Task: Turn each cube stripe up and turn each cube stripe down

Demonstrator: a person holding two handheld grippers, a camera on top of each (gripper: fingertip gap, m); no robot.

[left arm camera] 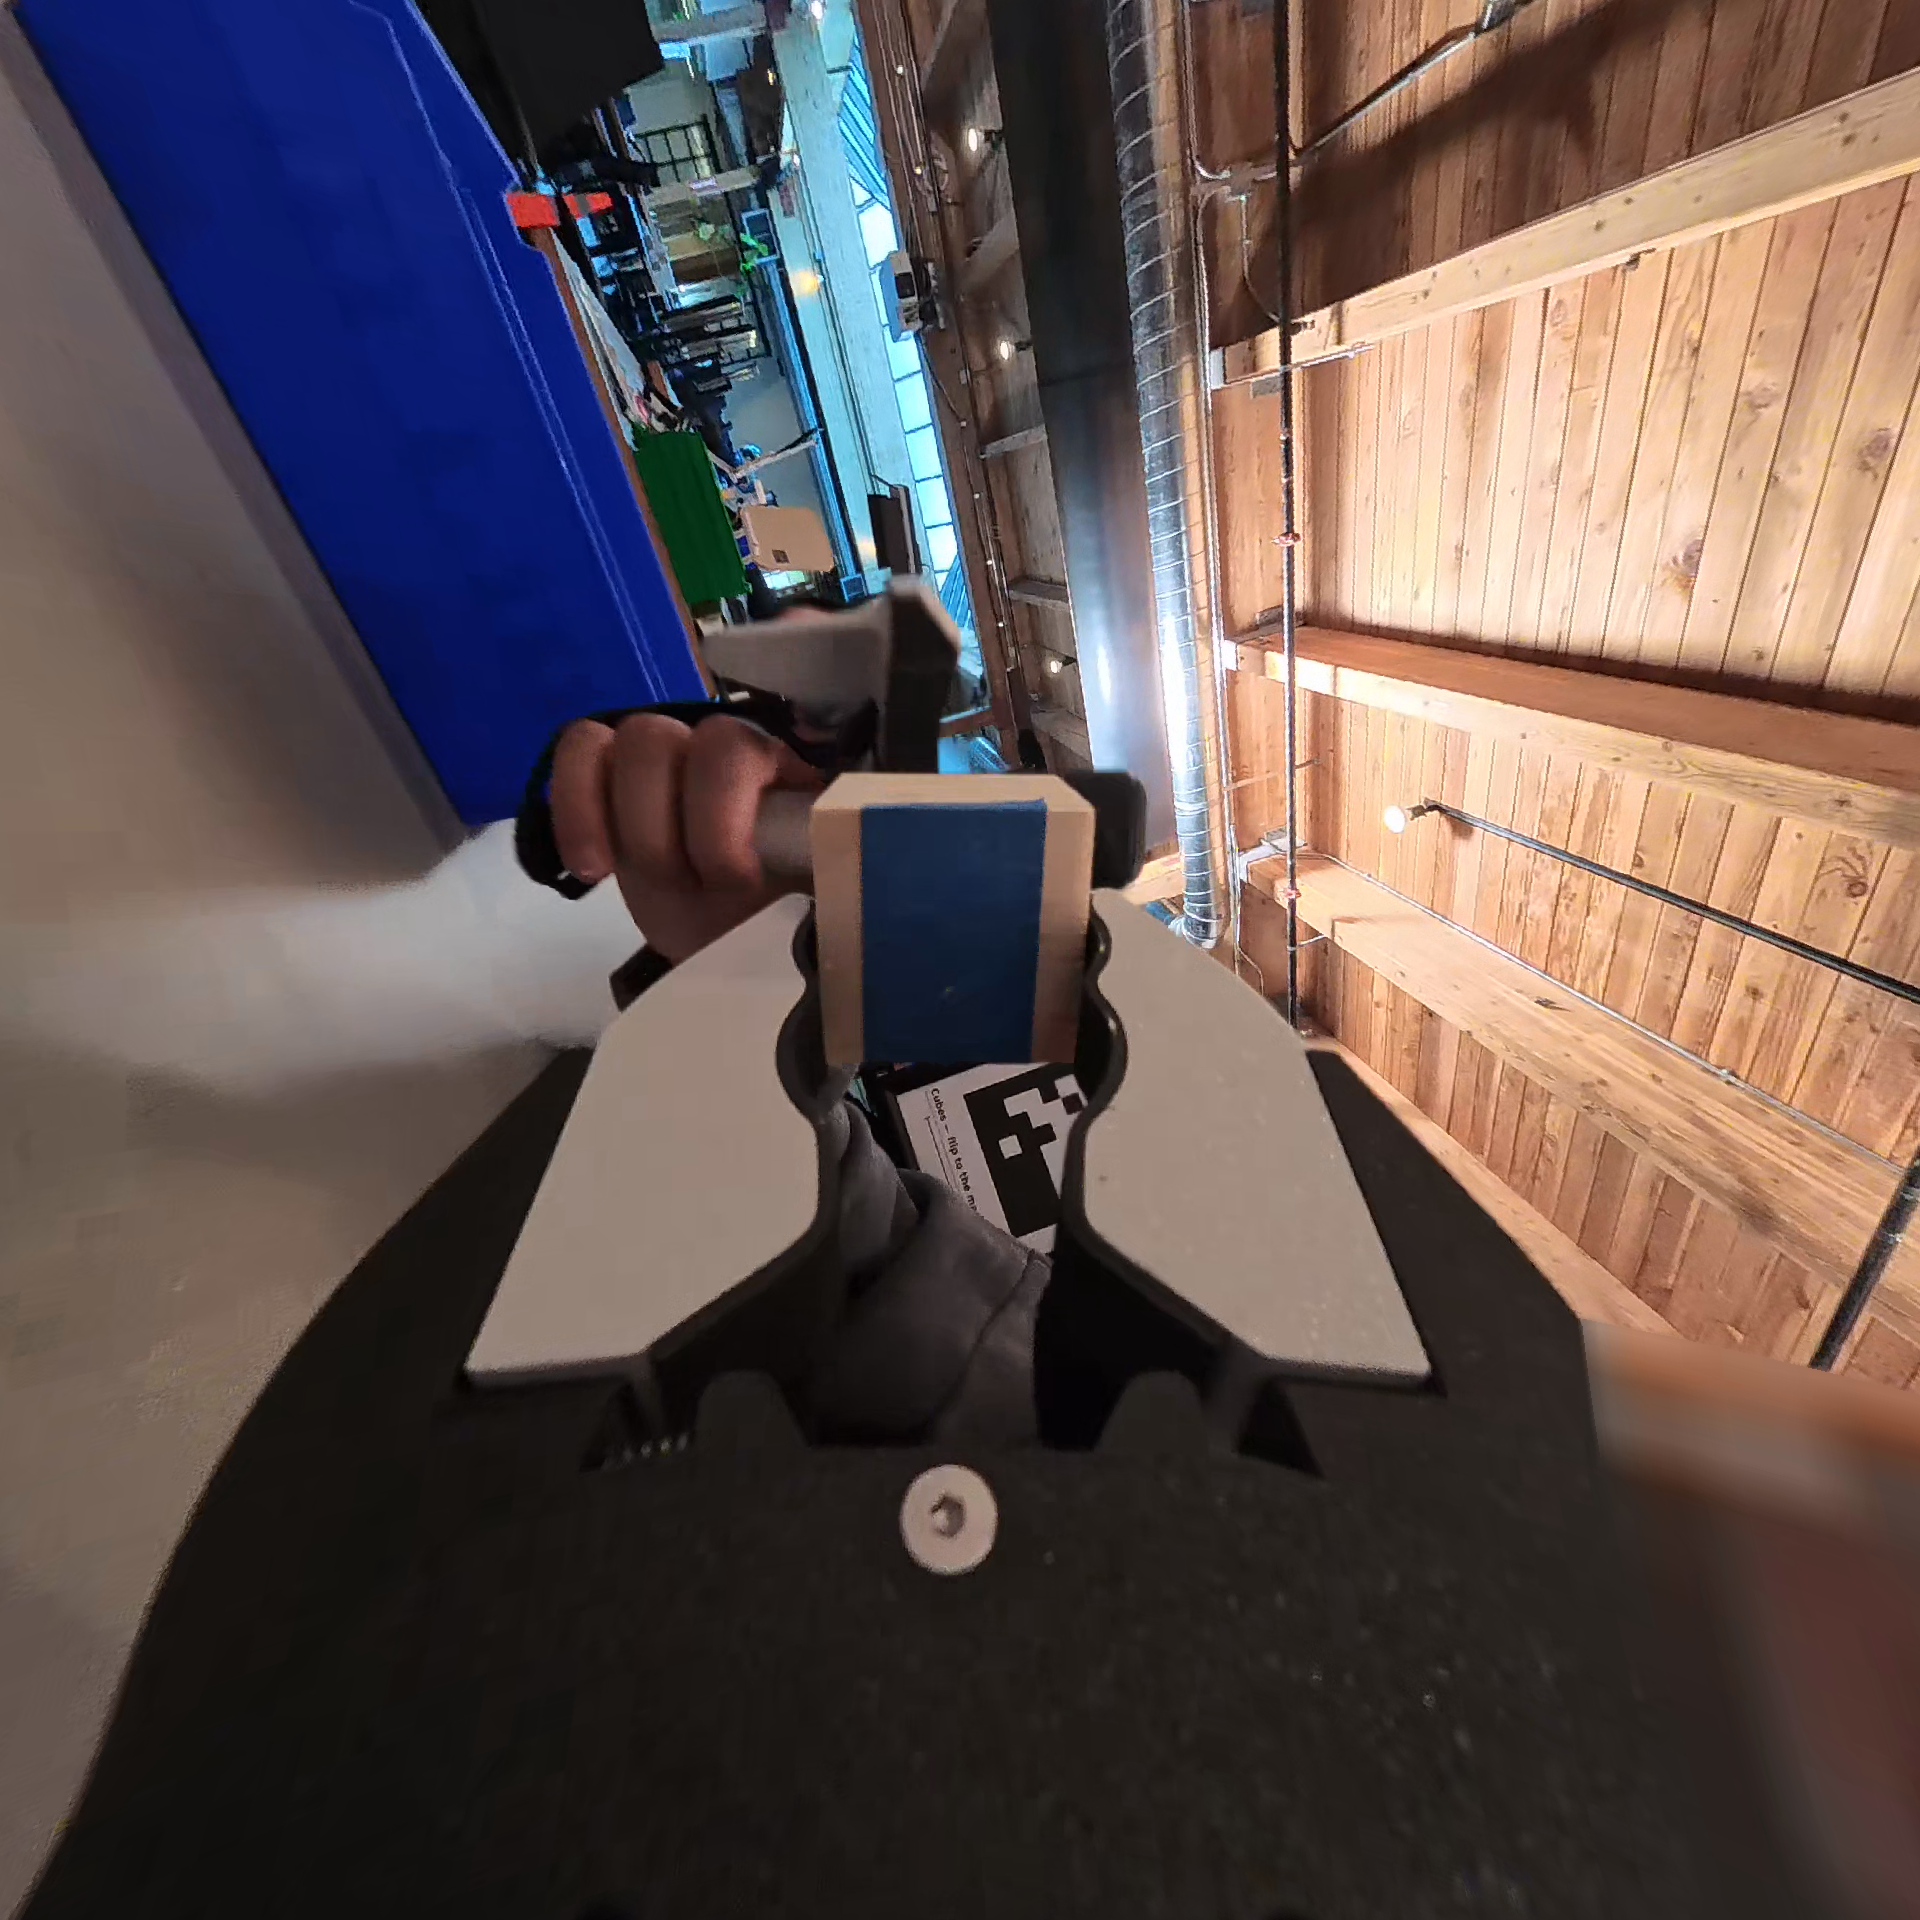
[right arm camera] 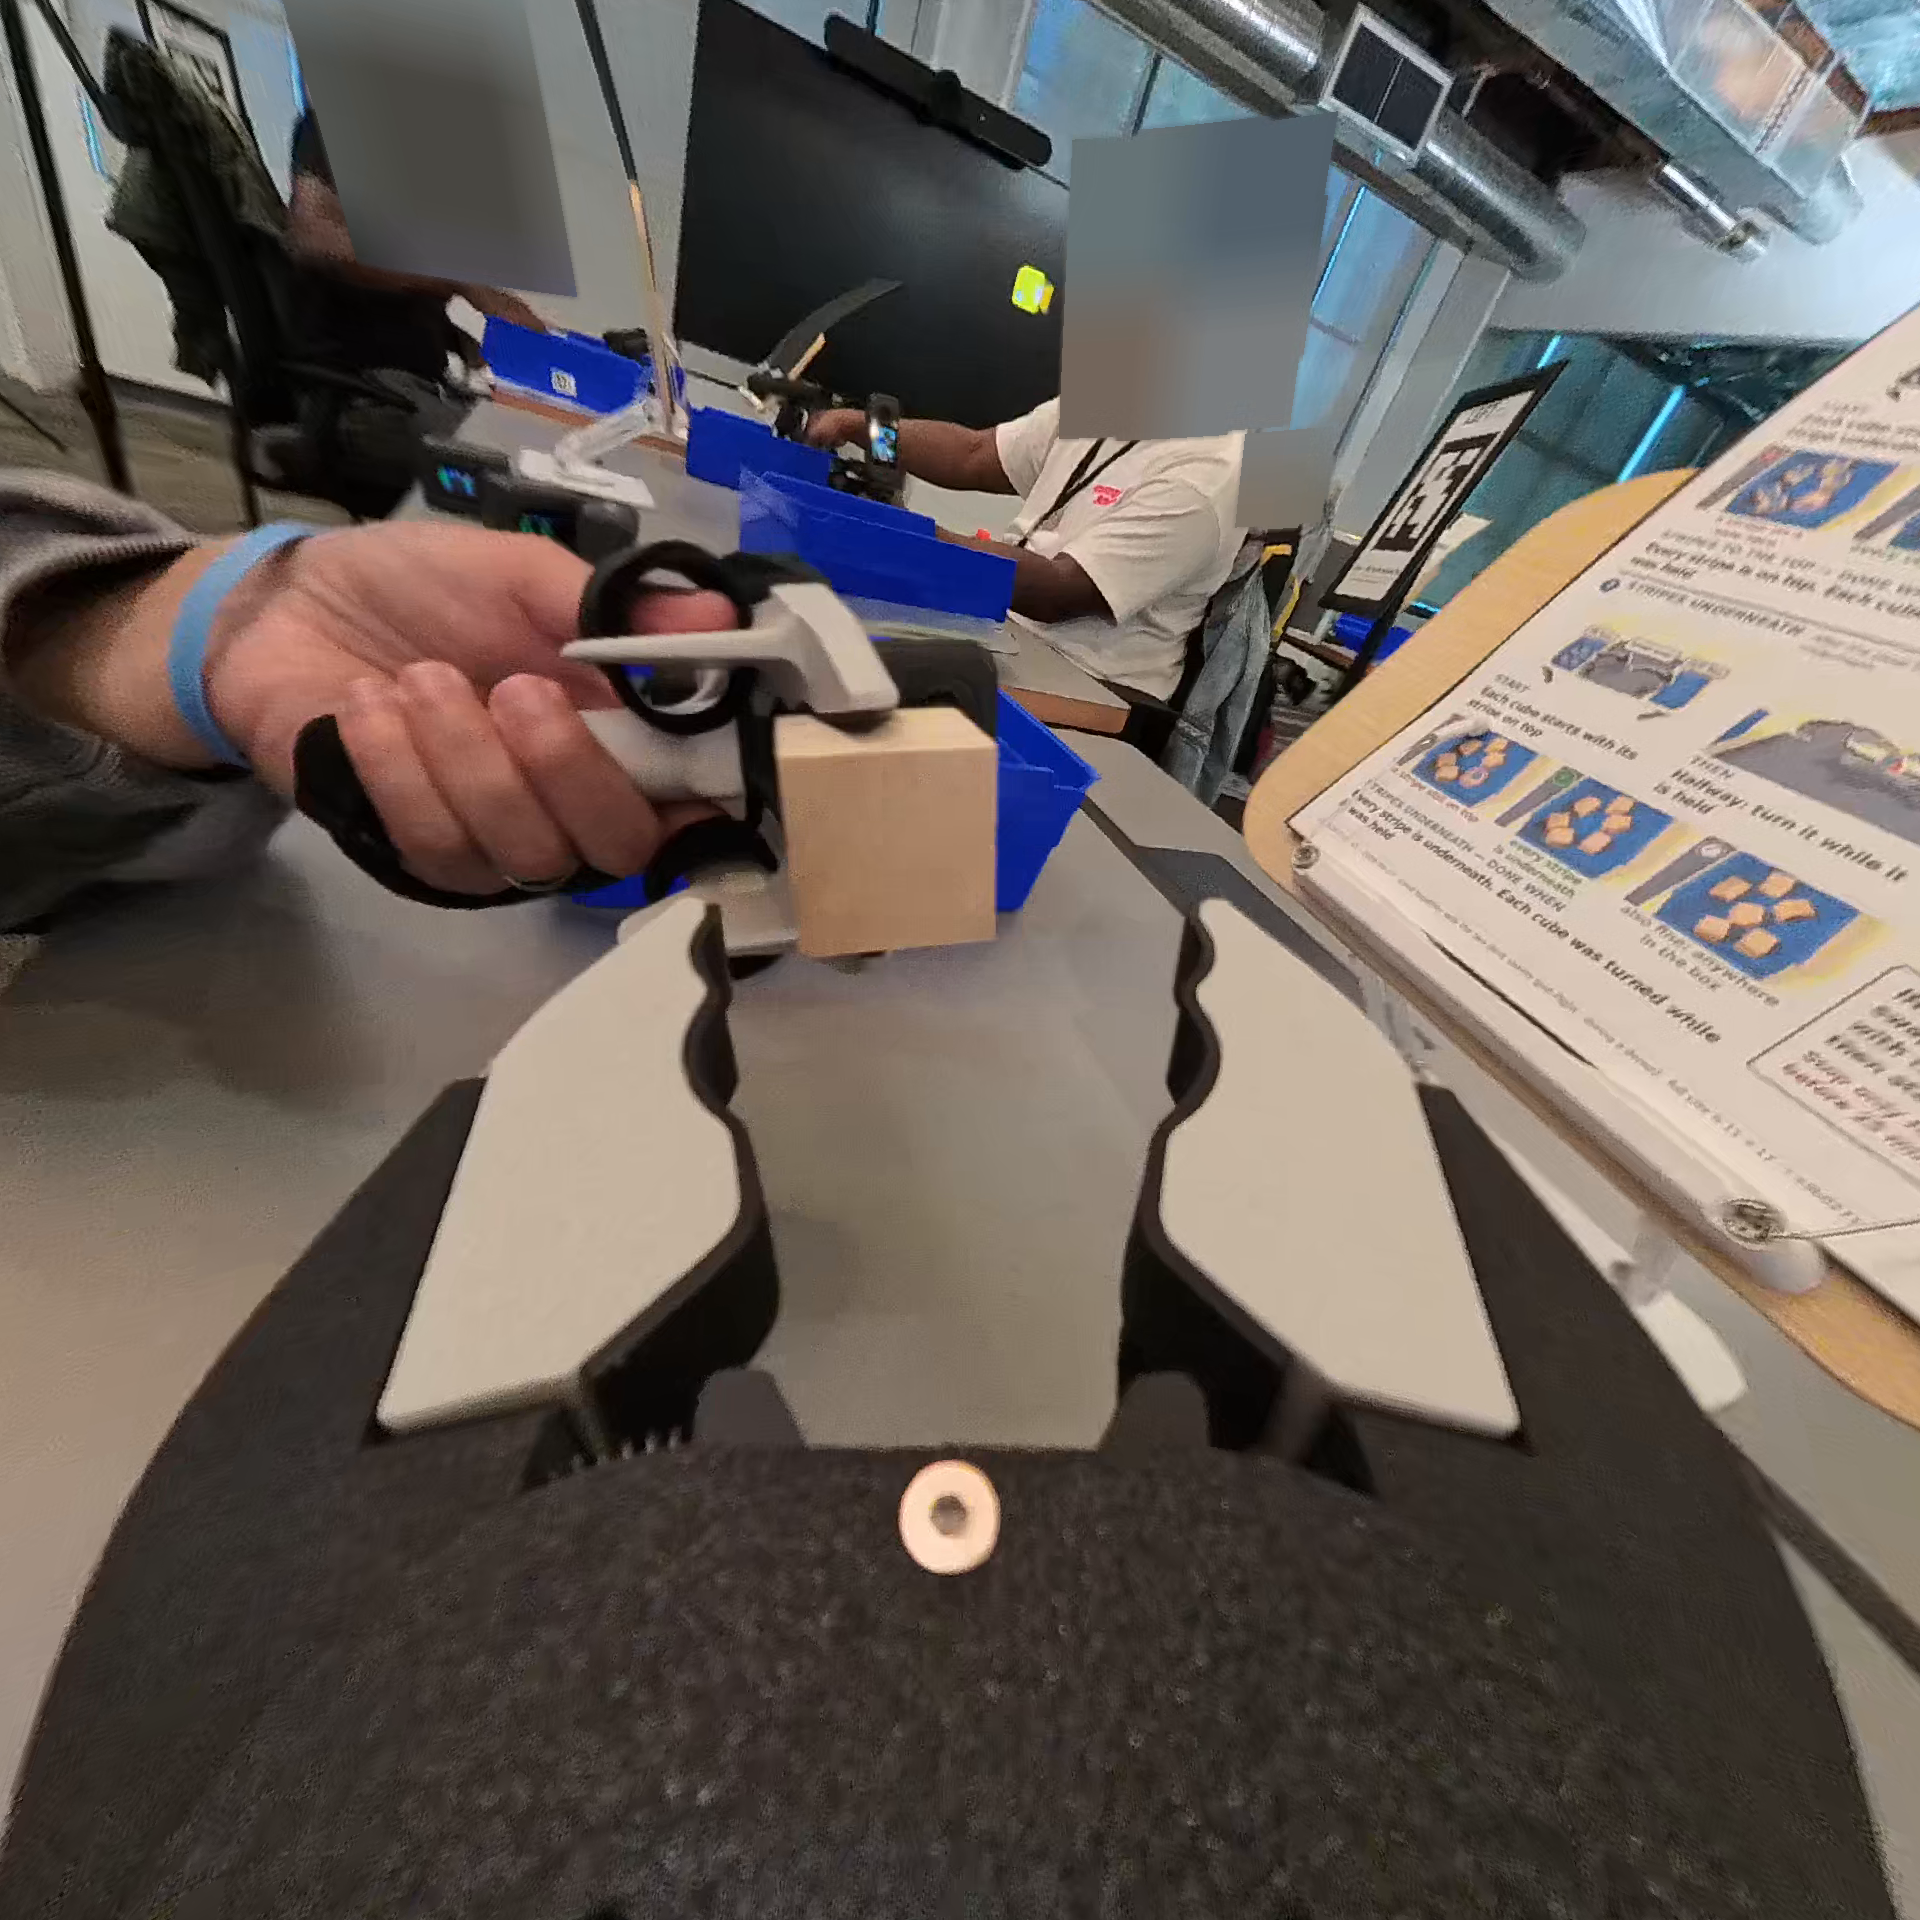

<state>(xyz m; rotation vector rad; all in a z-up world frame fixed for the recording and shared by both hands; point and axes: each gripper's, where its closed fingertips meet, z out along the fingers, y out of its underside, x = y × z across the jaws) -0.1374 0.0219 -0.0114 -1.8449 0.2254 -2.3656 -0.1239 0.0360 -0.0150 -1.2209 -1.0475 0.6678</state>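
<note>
Above the grey counter [right arm camera: 935, 1195], wooden cube [right arm camera: 888, 836] clamped in left tongs [left arm camera: 951, 997], right tongs [right arm camera: 951, 997] spread wide, nothing held, blue bin [right arm camera: 1039, 800] behind cube, instruction board [right arm camera: 1621, 831] at right.

Landmark: cube [right arm camera: 885, 834]. It sits clamped between the left tongs [right arm camera: 821, 821], raised above the counter [right arm camera: 935, 1091]. Right tongs [right arm camera: 951, 997] hang just before the cube, apart from it, spread wide. A bin [right arm camera: 1039, 800] stands on the counter right behind the cube. An instruction board [right arm camera: 1621, 831] leans to the cube's right. A seated person [right arm camera: 1122, 540] is far behind the cube.
</note>
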